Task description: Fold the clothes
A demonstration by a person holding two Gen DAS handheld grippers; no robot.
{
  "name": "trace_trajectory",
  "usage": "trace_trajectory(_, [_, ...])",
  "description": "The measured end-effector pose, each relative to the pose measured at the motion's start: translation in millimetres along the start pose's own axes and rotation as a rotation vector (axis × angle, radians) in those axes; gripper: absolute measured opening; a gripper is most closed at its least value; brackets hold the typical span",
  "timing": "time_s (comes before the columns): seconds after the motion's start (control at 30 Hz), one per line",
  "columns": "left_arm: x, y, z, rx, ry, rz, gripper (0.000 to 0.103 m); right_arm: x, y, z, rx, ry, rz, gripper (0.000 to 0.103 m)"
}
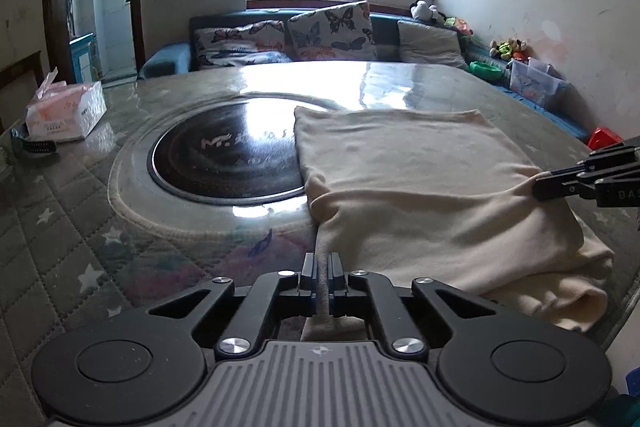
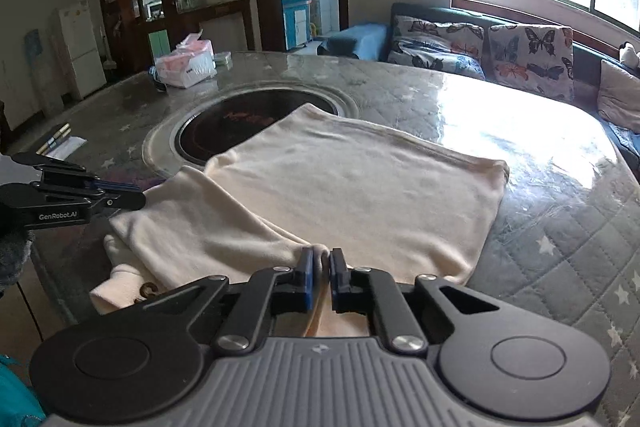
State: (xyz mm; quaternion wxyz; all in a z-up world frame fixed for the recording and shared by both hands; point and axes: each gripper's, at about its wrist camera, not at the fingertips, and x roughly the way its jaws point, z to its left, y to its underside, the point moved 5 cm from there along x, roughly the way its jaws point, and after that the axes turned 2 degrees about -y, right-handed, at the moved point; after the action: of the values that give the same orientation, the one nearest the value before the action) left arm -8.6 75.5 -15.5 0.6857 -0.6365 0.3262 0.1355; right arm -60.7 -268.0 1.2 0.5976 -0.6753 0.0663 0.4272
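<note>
Left wrist: left gripper (image 1: 322, 263) pinches cream garment (image 1: 420, 167) | right gripper (image 2: 320, 259) likewise | long axis seemingly toward sofa (image 1: 384, 23)

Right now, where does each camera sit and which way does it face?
Left wrist: on the left gripper, shut on the cloth, facing across the table to the sofa and window; the right gripper shows at the right edge.
Right wrist: on the right gripper, also shut on the cloth, facing left across the table; the left gripper shows at the left.
Shared: cloth, burner, tissue pack, sofa.
</note>
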Motion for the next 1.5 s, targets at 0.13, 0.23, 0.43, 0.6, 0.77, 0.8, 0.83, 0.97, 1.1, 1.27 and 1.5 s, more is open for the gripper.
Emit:
trace_trajectory(0.13, [-5,-8,0,0.003,0.000,-0.015,0.009,13,9,-9,0.031,0.001,0.043,0.009])
trace_trajectory(0.23, [-7,-18,0,0.003,0.005,-0.034,0.009,8,6,-9,0.026,0.003,0.022,0.010])
trace_trajectory(0.43, [8,-35,-18,0.017,0.067,-0.047,0.009,4,2,1,-0.007,-0.025,0.001,0.011])
trace_trajectory(0.6, [31,-35,-13,0.000,0.034,-0.006,0.009,6,3,3,-0.023,-0.019,-0.001,0.012])
trace_trajectory(0.77, [36,-25,5,-0.018,-0.011,0.023,0.009,-2,-1,-4,-0.027,0.020,-0.021,0.012])
trace_trajectory(0.8, [36,-24,8,-0.021,-0.017,0.028,0.009,-3,-1,-5,-0.027,0.021,-0.024,0.012])
trace_trajectory(0.83, [35,-24,9,-0.024,-0.024,0.027,0.009,-4,-2,-4,-0.026,0.018,-0.028,0.012])
trace_trajectory(0.97, [26,-34,5,-0.036,0.003,-0.011,0.009,-8,-3,9,-0.064,-0.022,-0.042,0.012])
trace_trajectory(1.1, [29,-41,-14,0.005,0.056,-0.025,0.010,-2,-1,23,-0.111,-0.057,-0.024,0.012])
trace_trajectory(1.27, [42,-37,-18,0.033,0.046,-0.008,0.010,13,6,16,-0.097,-0.043,0.013,0.012])
trace_trajectory(1.5, [43,-35,-9,0.018,0.024,-0.014,0.010,10,10,8,-0.088,-0.028,0.014,0.012])
